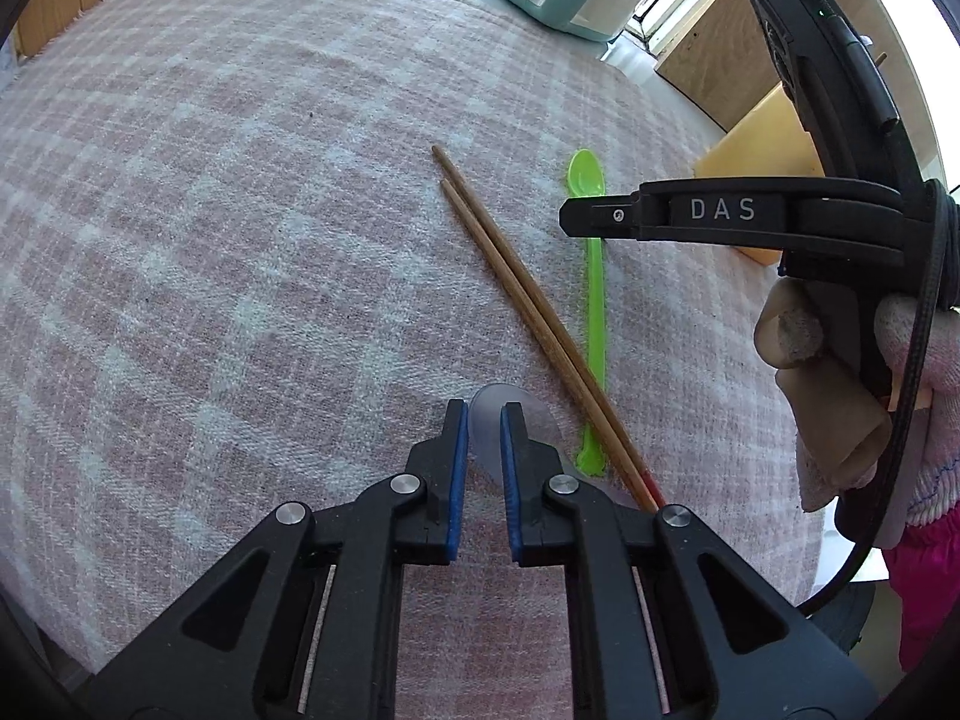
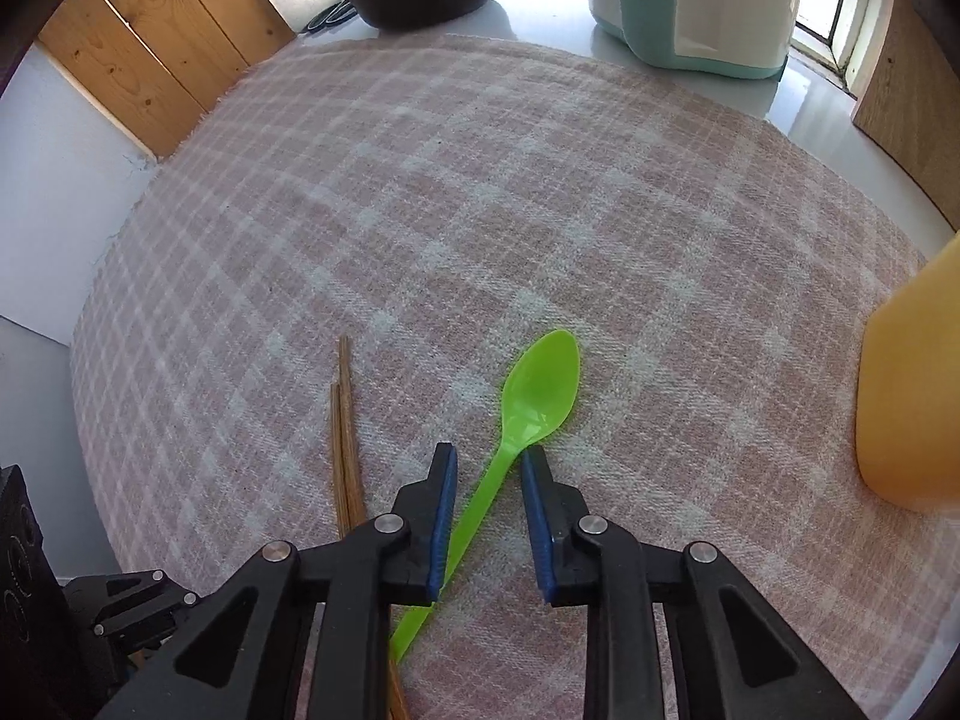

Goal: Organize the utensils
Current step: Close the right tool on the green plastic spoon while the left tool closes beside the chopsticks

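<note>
Green spoon (image 2: 534, 408) handle lies between right hand-held gripper (image 2: 489, 468) fingers.

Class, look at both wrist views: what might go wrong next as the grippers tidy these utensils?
1. The right gripper straddles the green spoon handle off-centre; closing may flick it sideways.
2. The chopsticks lie against the spoon, so lifting it may scatter them.
3. The left gripper pinches a clear spoon, which may slip.

Pair of brown wooden chopsticks (image 1: 516, 312) on pink-and-white checked woven cloth (image 1: 240, 240), tips toward 11 o'clock. Bright green plastic spoon (image 1: 591, 276) just beside, at 3 o'clock, bowl toward 12. Clear plastic spoon (image 1: 528, 420) at chopsticks' 8 o'clock.
</note>
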`<state>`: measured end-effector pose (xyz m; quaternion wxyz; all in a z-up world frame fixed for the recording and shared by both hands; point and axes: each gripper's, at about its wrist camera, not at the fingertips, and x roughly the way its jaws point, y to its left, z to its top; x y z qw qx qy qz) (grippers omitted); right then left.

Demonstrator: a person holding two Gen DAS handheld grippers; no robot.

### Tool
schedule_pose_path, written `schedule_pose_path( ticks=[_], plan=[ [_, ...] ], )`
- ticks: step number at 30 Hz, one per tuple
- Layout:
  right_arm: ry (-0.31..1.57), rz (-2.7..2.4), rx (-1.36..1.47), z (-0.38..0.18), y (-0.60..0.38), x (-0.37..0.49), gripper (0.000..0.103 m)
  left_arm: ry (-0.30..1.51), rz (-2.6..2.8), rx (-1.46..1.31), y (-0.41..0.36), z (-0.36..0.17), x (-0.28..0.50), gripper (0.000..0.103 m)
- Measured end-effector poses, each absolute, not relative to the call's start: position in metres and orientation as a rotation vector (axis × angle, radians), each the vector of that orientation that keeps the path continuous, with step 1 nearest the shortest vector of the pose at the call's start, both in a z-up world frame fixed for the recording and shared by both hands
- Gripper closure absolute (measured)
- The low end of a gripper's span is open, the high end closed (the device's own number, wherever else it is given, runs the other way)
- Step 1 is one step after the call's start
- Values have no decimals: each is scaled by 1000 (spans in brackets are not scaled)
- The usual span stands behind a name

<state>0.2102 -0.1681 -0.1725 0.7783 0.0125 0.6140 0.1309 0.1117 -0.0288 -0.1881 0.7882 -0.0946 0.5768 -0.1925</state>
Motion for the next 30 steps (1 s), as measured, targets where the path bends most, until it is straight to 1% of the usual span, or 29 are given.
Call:
schedule_pose_path(
  ticks=[7, 8, 9, 18, 22, 30],
  plan=[
    [1341, 326, -69, -174, -169, 214, 95, 1218, -413, -145, -33, -185, 117, 95],
    [1339, 326, -74, -173, -170, 214, 99, 1215, -410, -146, -30, -184, 118, 95],
    [1337, 323, -80, -173, -172, 214, 99, 1215, -407, -148, -29, -184, 119, 95],
    [1337, 324, -65, -173, -186, 211, 100, 1204, -378, -160, -13, -182, 129, 96],
    [1311, 325, -42, -166, -190, 207, 100, 1174, -378, -183, -7, -171, 128, 99],
    [1239, 321, -32, -143, -201, 197, 100, 1109, -358, -176, 4, -142, 125, 101]
  ],
)
